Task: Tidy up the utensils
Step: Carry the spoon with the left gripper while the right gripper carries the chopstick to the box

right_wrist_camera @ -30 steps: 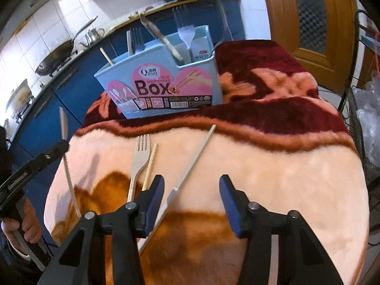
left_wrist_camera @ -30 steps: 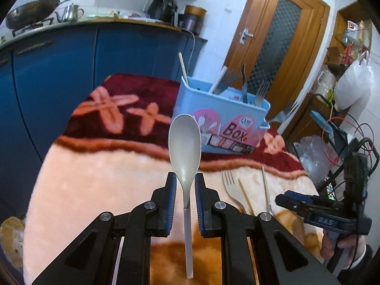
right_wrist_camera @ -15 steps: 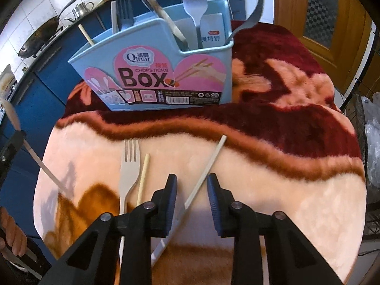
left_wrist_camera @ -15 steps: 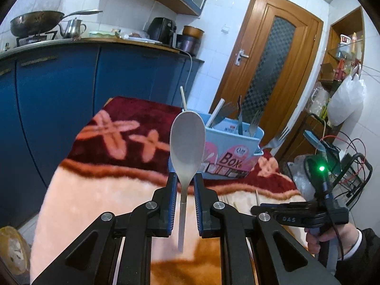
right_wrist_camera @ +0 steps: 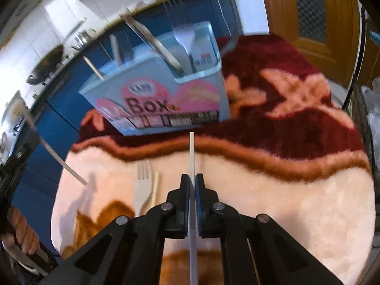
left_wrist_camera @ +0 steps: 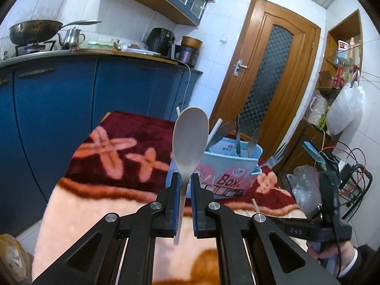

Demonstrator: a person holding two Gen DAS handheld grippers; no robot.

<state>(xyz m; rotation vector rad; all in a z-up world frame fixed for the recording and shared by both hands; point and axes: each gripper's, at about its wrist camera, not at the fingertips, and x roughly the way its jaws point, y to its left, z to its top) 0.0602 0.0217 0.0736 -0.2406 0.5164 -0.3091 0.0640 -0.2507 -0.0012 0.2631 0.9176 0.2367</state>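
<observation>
Landmark: we take the pale blue plastic utensil holder printed "Box" (left_wrist_camera: pixel 234 174) as our reference; it stands on the dark red end of the plush peach-and-red blanket (right_wrist_camera: pixel 296 185) covering the tabletop.
Left tongs (left_wrist_camera: pixel 184 182): we see them closed on the thin neck of a pale beige plastic spoon (left_wrist_camera: pixel 190 140), which stands upright with its bowl above the blue pads, just in front of the holder in the left view.
Right tongs (right_wrist_camera: pixel 192 185): closed tight on a slim cream stick-like handle (right_wrist_camera: pixel 191 156); its far tip points at the holder and stops just short of the base. We cannot tell what kind of utensil it is.
Holder contents: several metal forks (left_wrist_camera: pixel 253 140) and other handles stand inside; the right view is blurred here.
On the blanket: a beige plastic fork (right_wrist_camera: pixel 142 185) and a short wooden chopstick (right_wrist_camera: pixel 156 187) lie side by side, nearer to us than the holder and left of the right tongs.
Person: a hand (right_wrist_camera: pixel 25 235) grips the left tool's handle at the lower left edge of the right view.
</observation>
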